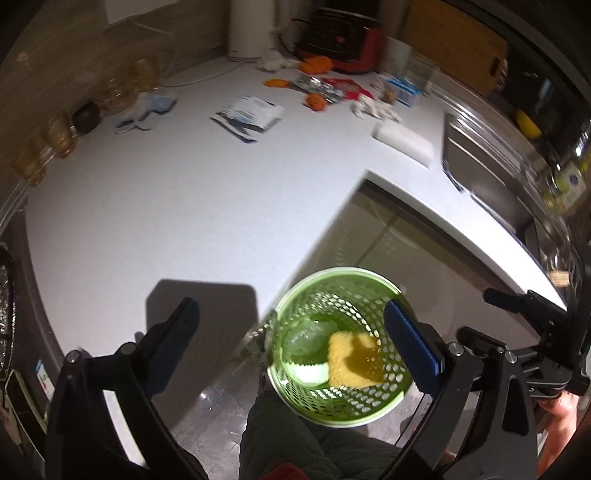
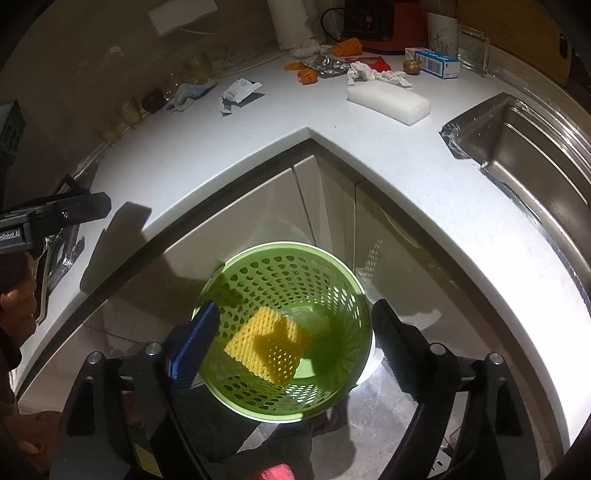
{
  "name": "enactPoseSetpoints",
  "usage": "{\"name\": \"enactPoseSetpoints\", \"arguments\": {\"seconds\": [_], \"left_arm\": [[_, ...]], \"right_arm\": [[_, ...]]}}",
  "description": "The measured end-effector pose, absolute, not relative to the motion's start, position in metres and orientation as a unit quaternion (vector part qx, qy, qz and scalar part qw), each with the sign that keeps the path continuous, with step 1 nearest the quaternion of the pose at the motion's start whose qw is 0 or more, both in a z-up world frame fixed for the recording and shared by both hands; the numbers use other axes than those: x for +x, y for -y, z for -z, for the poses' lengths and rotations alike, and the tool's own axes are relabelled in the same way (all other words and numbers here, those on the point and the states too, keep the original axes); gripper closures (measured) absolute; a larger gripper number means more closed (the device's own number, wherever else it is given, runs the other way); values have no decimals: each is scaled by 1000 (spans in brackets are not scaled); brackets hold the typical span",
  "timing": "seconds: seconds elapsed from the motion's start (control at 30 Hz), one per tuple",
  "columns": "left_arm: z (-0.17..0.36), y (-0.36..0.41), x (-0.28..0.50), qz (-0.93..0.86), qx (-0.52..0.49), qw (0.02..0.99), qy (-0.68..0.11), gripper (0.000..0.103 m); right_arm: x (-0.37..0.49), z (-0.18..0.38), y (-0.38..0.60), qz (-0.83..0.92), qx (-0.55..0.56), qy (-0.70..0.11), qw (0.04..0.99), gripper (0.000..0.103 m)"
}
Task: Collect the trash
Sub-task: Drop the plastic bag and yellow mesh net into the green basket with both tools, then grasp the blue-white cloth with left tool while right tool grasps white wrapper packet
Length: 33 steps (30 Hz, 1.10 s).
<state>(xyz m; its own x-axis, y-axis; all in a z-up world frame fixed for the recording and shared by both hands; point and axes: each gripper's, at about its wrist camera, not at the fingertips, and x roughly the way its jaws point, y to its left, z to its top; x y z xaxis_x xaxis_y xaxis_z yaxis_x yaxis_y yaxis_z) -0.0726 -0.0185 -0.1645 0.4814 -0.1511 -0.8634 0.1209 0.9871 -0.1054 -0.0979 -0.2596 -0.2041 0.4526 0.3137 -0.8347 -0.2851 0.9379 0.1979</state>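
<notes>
Right gripper point(image 2: 299, 336) jaws spread above green basket point(image 2: 332, 269) — yellow sponge point(image 2: 266, 343) inside, white counter point(image 2: 424, 177) behind

White countertop point(image 2: 424, 166) wraps an inside corner; pale cabinet doors point(image 2: 325, 206) sit below it. Steel sink point(image 2: 535, 147) is set into the counter at right. White kettle point(image 1: 247, 33) and a red-and-black appliance point(image 1: 343, 37) stand at the back wall, a wooden cutting board point(image 1: 458, 44) leaning near them. Row of amber glass jars point(image 1: 55, 136) lines the left wall. Light blue cloth point(image 2: 188, 94) lies beside the jars. Clear glass container point(image 2: 472, 48) stands behind the sink corner.
</notes>
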Motion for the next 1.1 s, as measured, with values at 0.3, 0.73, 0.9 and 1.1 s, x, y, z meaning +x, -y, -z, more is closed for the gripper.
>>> {"name": "enactPoseSetpoints", "arguments": {"seconds": [0.3, 0.73, 0.9, 1.1], "left_arm": [[142, -69, 15, 12, -31, 884, -466, 8], [148, -153, 173, -46, -29, 894, -445, 8], [167, -169, 213, -39, -38, 888, -457, 8], [182, -171, 240, -29, -33, 884, -466, 8]], "right_arm": [[-18, 154, 208, -185, 15, -440, 879, 2], [130, 136, 77, -222, -34, -415, 882, 2], [171, 144, 58, -212, -26, -431, 877, 2], [201, 158, 49, -193, -22, -452, 870, 2]]}}
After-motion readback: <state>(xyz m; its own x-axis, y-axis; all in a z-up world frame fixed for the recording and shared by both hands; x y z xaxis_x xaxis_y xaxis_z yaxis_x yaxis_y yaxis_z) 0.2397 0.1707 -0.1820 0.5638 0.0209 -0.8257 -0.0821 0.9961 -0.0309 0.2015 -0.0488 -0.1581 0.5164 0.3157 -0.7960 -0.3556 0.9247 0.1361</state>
